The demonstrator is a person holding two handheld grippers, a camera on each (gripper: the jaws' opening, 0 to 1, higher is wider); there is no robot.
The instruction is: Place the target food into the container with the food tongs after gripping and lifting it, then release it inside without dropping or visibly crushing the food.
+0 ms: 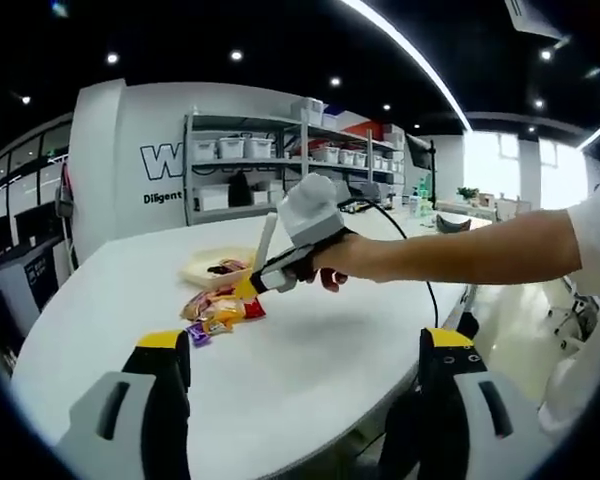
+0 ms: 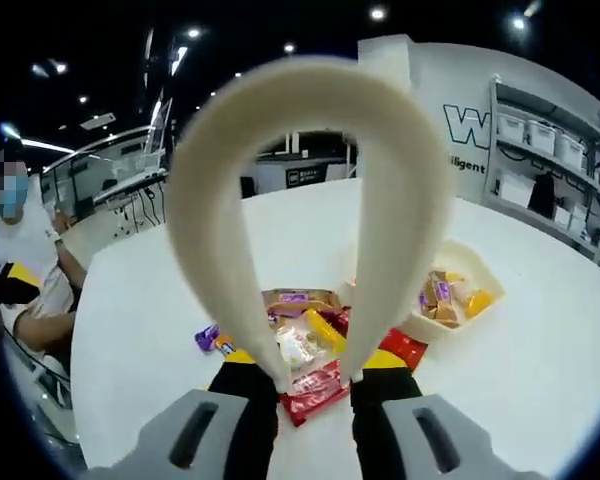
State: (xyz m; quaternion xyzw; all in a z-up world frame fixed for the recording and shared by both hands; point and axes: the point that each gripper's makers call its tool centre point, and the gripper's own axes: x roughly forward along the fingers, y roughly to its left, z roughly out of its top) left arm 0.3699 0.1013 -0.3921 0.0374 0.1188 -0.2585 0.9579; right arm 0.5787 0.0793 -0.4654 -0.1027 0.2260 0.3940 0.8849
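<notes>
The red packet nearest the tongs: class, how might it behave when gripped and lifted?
The red packet looks flat and glossy, so it may slip between the tongs. Probably light and floppy, likely to droop. Contents may crush if squeezed hard.

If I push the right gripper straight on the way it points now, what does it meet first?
Probably the pile of wrapped snacks on the white table: the right gripper holds cream food tongs whose tips sit just above a red packet. The container lies off to the right. Depth is unclear.

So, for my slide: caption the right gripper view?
Right gripper holding cream plastic food tongs above wrapped snacks beside a shallow cream container.
</notes>
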